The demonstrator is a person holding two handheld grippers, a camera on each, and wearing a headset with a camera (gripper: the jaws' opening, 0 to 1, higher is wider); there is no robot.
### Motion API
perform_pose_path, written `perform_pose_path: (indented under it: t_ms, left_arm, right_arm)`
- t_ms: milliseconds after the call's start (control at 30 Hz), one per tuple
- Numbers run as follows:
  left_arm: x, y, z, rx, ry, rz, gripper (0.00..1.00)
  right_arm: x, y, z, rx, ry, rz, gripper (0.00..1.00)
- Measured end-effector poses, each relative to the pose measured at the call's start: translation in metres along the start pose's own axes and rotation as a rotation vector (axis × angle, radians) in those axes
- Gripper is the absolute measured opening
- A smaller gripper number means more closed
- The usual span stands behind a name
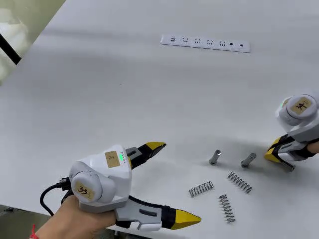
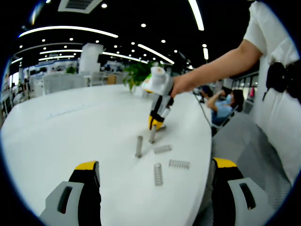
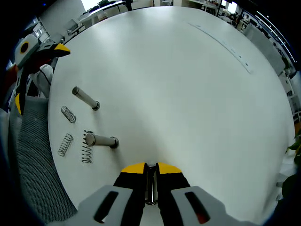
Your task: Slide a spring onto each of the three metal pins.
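Pin (image 3: 150, 187) clamped in right gripper (image 3: 151, 169); left gripper (image 1: 174, 182) apart, probably should fetch a spring (image 1: 201, 188) next.

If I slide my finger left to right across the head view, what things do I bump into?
First the left tongs, first spring, first pin, lowest spring, second pin, right tongs gripping the third pin. I skipped the last spring, which overlaps the second pin.

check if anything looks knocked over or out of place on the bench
Nothing stands out. Two pins stand upright, three springs lie loose beside them, and the right gripper has its jaws shut on the third pin.
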State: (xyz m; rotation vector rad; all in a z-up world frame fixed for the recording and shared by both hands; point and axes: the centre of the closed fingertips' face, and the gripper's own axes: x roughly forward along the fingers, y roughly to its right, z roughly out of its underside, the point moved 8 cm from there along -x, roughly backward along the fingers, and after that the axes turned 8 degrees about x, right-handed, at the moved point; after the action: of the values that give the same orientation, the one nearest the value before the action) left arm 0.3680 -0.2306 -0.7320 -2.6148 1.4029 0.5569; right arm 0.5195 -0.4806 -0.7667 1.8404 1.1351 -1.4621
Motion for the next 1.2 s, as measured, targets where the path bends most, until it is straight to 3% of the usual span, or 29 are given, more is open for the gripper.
perform_pose_path:
  t_ms: [1200]
  left_arm:
    - [0.002, 0.001, -0.004, 0.001, 0.004, 0.007, 1.00]
  right_arm:
    - [-0.034, -0.006, 0.009, 0.021, 0.138, -0.007, 0.09]
